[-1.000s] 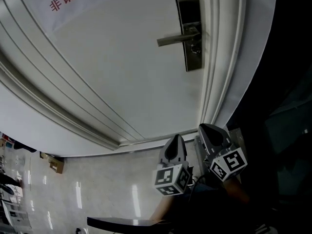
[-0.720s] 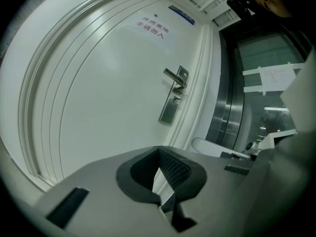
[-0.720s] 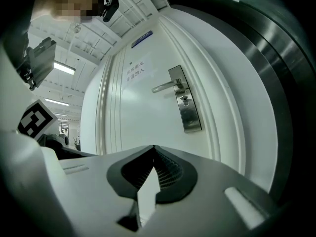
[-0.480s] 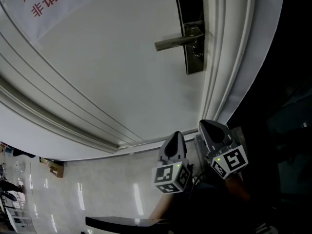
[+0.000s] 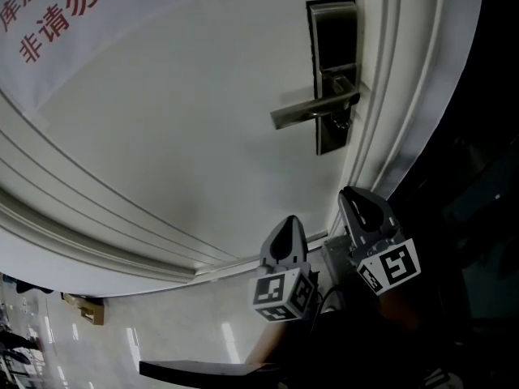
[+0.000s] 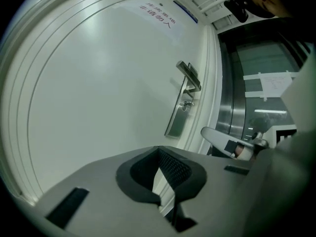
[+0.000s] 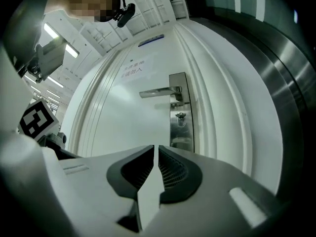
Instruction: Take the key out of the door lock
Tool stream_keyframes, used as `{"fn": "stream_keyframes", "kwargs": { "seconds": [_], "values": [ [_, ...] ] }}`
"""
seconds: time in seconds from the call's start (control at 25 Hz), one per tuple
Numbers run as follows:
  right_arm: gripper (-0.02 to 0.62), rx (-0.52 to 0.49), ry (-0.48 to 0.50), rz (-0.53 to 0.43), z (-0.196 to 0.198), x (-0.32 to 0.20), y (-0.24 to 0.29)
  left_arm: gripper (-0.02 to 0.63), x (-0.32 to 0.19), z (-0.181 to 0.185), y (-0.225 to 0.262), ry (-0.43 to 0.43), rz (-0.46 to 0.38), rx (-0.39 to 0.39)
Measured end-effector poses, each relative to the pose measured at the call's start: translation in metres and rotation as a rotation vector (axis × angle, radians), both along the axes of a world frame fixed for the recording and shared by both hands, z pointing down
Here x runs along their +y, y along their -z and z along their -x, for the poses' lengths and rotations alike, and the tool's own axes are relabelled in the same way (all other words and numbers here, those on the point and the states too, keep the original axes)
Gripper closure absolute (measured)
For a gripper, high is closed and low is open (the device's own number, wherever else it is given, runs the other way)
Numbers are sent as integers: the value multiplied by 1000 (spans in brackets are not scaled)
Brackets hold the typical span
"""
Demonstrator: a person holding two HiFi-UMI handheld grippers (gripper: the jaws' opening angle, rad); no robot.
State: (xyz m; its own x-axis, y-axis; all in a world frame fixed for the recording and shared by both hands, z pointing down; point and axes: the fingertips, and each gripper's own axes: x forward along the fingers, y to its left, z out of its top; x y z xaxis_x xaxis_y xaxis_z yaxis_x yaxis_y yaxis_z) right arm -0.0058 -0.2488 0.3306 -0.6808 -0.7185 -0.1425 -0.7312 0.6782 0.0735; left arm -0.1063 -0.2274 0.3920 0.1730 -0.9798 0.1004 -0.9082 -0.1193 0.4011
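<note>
Key (image 7: 180,116) sits in the keyhole on the lock plate (image 5: 334,63), in the plate's lower part, just under the lever handle (image 5: 312,110). The handle sticks out sideways from the plate, away from the door edge. Key detail is too small to read; only a small metal head shows.

The plate is a dark metal strip, upright, mounted on the white door (image 5: 178,136), close beside the ridged moulding (image 5: 381,96) at the door's edge. A sheet with red print (image 5: 73,14) is on the door well away from the plate, on the handle side and higher up.

Both tongs are well below the plate in the head view and touch neither plate, handle nor key. Right gripper (image 5: 362,205) is nearer the plate, roughly under it. Its jaws are closed with only a hairline slit between the pads, nothing held. Left gripper (image 5: 288,229) is just beside it on the handle side. Its jaw tips meet, also empty. Each carries a marker cube: the left one (image 5: 282,294), the right one (image 5: 393,267).

Glossy tile floor (image 5: 178,331) lies far below the plate. A steel panel (image 6: 247,98) stands past the door edge from the plate.
</note>
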Motion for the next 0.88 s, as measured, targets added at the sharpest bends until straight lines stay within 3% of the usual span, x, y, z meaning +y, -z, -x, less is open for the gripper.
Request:
{"fn": "stream_keyframes", "kwargs": {
  "seconds": [0.48, 0.8, 0.88],
  "values": [
    [584, 198, -197, -248, -6, -38, 58, 606, -37, 12, -3, -128, 3, 5],
    [549, 469, -243, -432, -1, -54, 72, 606, -43, 14, -7, -128, 13, 18],
    [504, 537, -252, -460, 2, -60, 72, 606, -45, 14, -5, -134, -4, 6]
  ]
}}
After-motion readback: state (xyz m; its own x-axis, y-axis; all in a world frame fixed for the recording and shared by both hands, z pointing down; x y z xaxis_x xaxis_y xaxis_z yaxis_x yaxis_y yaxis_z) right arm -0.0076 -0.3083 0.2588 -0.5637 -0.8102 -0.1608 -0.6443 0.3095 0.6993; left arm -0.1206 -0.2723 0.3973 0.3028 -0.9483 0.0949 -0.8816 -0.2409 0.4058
